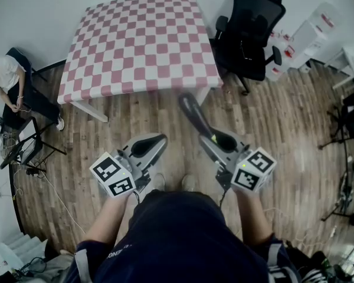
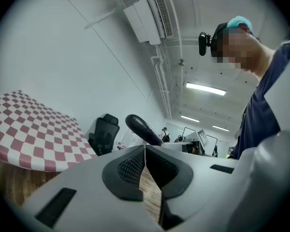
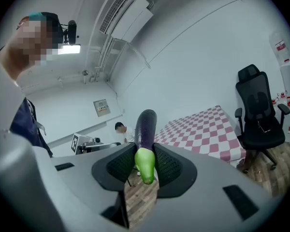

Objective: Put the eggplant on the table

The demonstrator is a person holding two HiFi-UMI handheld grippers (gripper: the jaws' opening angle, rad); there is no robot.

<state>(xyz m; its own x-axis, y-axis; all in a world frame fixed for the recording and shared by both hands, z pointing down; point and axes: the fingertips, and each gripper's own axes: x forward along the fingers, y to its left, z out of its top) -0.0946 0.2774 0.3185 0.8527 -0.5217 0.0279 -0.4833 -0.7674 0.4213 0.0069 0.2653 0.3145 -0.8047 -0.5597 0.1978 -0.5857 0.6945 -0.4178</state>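
My left claw (image 1: 156, 142) near left, jaws together, empty. My right claw (image 1: 219, 141) clamped on eggplant (image 1: 192, 113) at green stem end; purple body juts over floor (image 1: 135, 128), short of far table (image 1: 143, 39).

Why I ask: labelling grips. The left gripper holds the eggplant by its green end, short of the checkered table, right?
No: the right gripper holds the eggplant by its green end, short of the checkered table; the right gripper view shows it.
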